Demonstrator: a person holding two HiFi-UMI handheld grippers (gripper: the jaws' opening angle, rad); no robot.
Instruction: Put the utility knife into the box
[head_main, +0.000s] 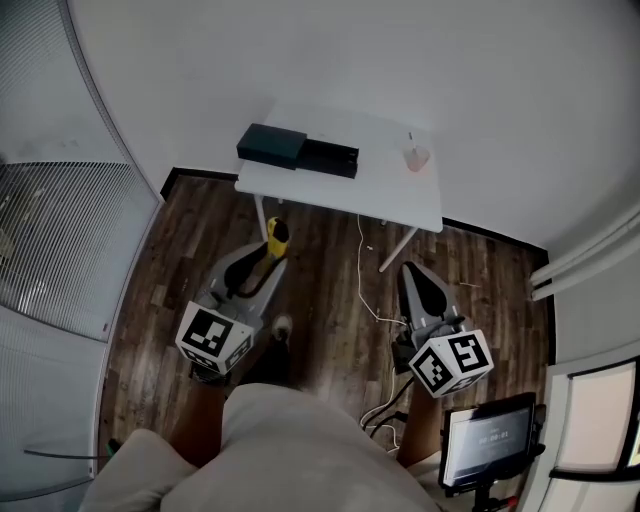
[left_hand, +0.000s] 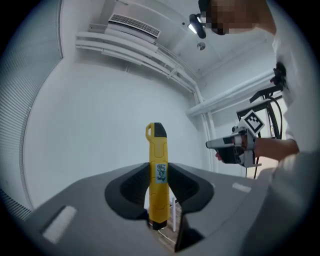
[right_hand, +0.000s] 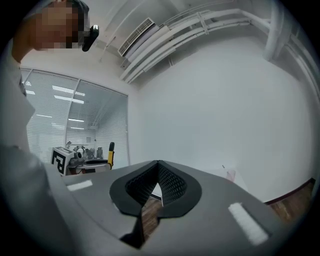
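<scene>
Two ribbed pads (left_hand: 131, 186) pinch a slim yellow, seemingly plastic utility knife (left_hand: 158, 175).

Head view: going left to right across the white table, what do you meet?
dark box → black tray-like piece touching it → pinkish cup, all on the white table.

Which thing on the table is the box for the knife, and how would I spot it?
Find the white table standing against the wall. The box sits at its left end, a dark block with a flatter black piece beside it on the right. The only other thing on the table is a small pale pink thing near the right end, so the box is the taller dark one.
</scene>
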